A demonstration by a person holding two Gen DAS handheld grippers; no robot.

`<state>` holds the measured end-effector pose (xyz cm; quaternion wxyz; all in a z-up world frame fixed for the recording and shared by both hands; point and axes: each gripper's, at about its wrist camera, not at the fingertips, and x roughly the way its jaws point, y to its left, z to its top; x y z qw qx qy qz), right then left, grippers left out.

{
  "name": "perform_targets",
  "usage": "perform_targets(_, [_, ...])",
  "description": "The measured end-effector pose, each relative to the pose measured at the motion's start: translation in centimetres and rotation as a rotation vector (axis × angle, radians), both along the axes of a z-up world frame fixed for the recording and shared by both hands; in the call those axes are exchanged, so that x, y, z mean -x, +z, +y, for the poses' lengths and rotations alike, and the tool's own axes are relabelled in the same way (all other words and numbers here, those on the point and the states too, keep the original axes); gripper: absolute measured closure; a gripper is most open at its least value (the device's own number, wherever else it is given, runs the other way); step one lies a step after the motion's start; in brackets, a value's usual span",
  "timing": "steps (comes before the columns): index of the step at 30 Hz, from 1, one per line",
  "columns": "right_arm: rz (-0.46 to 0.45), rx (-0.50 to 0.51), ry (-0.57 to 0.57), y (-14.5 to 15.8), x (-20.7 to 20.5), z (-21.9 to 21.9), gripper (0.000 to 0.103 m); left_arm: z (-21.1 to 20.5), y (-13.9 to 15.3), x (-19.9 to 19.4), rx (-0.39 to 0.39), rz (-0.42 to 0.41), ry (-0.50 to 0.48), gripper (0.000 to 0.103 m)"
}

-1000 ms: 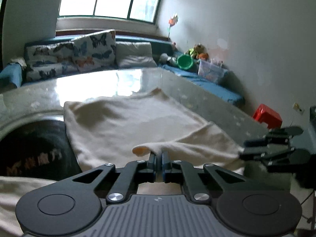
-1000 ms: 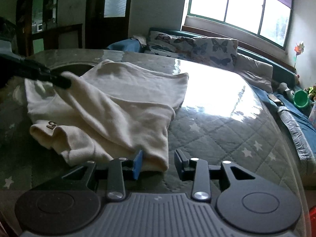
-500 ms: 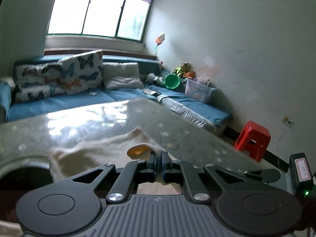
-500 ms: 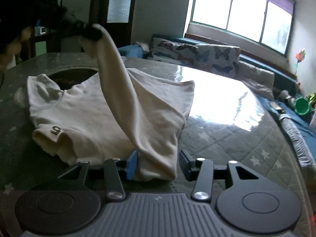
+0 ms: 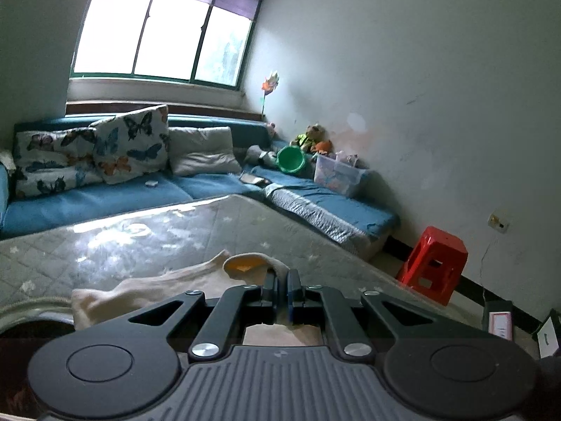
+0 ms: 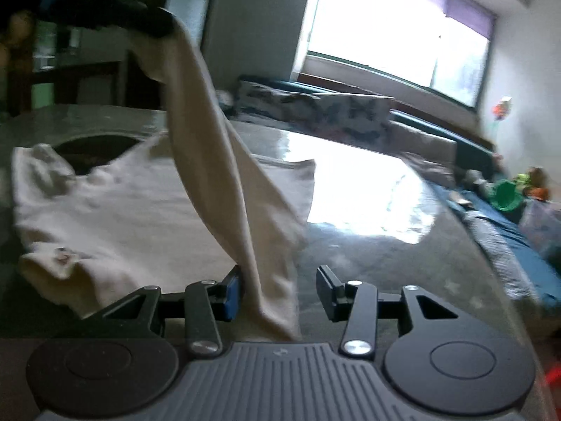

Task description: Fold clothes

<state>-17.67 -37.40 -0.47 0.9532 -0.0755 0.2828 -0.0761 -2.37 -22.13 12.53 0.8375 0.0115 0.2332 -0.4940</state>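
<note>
A cream sweatshirt [image 6: 115,221] lies spread on the grey quilted table [image 6: 385,266]. My left gripper [image 5: 282,282] is shut on the cuff of its sleeve [image 5: 245,266] and holds it high above the table; from the right wrist view that gripper [image 6: 154,24] is at the upper left, with the sleeve [image 6: 217,175] hanging from it in a long strip. My right gripper [image 6: 278,289] is open, low over the table, with the lower part of the sleeve between its fingers. The right wrist view is blurred.
A blue sofa [image 5: 105,196] with butterfly cushions runs behind the table, with a green bucket [image 5: 291,159] and a clear box [image 5: 336,175] on it. A red stool [image 5: 434,263] stands on the floor at the right. A dark round hole [image 6: 94,144] shows in the table.
My left gripper has lifted the sleeve cuff well up off the table, stretching the sleeve. My right gripper has stayed open and moved in a little around the sleeve's lower part.
</note>
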Motion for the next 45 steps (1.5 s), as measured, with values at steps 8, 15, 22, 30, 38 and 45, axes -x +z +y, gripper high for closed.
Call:
perform_targets(8, [0.022, 0.059, -0.071, -0.8, 1.4, -2.0, 0.054, 1.6, -2.8, -0.5, -0.045, 0.054, 0.031, 0.097])
perform_targets(15, [0.042, 0.088, -0.007, -0.6, 1.8, -2.2, 0.046, 3.6, -6.6, 0.0, -0.139, 0.11, 0.038, 0.095])
perform_targets(22, [0.101, 0.083, 0.094, 0.5, 2.5, -2.2, 0.042, 5.2, -9.3, -0.1, -0.235, 0.147, 0.094, 0.088])
perform_targets(30, [0.039, -0.157, 0.138, 4.4, 2.2, -3.0, 0.065, 6.0, -8.9, 0.2, -0.208, 0.125, 0.117, 0.088])
perform_targets(38, [0.051, -0.212, 0.202, 2.8, -3.5, -2.0, 0.077, 2.1, -10.1, 0.6, -0.238, 0.106, 0.04, 0.088])
perform_targets(45, [0.099, -0.135, 0.124, 0.7, -4.5, -2.8, 0.077, 2.2, -11.3, 0.1, -0.256, 0.138, 0.056, 0.088])
